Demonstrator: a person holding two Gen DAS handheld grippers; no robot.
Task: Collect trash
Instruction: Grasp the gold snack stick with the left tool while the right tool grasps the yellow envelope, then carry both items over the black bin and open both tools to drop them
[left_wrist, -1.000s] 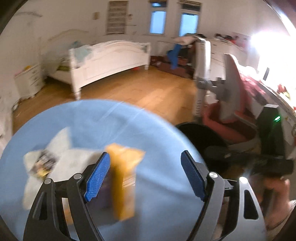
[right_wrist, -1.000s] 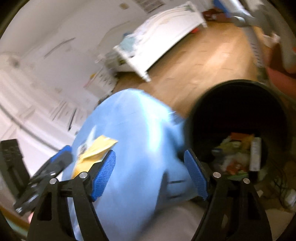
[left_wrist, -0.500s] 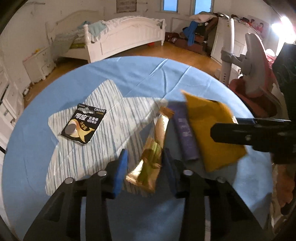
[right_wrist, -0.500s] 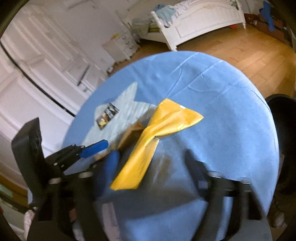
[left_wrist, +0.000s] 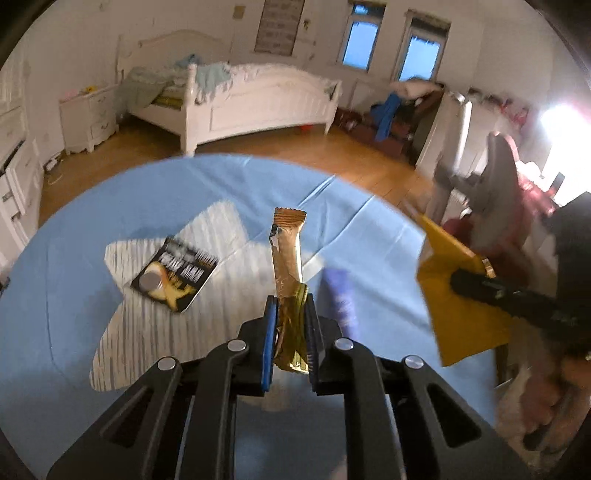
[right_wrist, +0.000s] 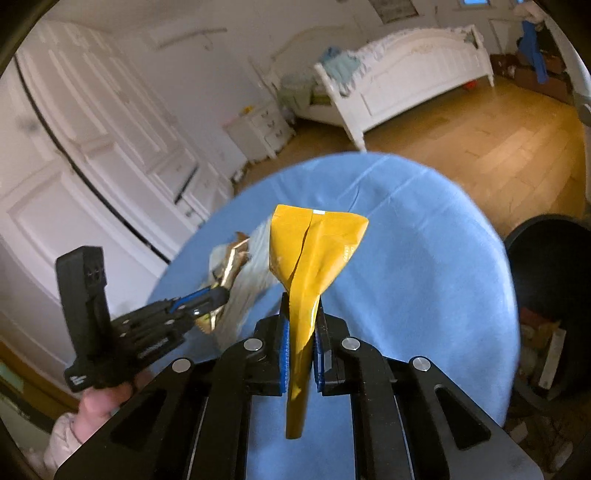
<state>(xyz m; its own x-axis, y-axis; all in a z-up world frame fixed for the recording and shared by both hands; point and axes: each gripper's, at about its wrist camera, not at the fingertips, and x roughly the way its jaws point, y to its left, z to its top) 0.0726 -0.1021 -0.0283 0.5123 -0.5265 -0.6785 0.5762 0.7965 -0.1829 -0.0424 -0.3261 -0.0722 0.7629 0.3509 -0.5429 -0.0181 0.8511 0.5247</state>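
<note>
Wrappers in both grippers: you had each tool clamped on one piece of litter above the round blue table (left_wrist: 110, 387), the jaws having just been closing on it. Your left gripper (left_wrist: 289, 314) pinched the gold wrapper (left_wrist: 290, 254) near its lower end, so the strip stood up and forward out of the blue pads, clear of the table. Your right gripper (right_wrist: 300, 325) squeezed the yellow wrapper (right_wrist: 314, 251) at its narrow waist, which left the wide top fanned out above the jaws and a tail hanging below. Gripping each piece by a crumpled neck probably kept it from slipping on the way to the black bin (right_wrist: 546, 295), which stood off the table's right edge with litter already inside. On the table, a battery card (left_wrist: 175, 275) lay left of the gold wrapper and a purple strip (left_wrist: 340, 295) just right of it, both not yet collected.
</note>
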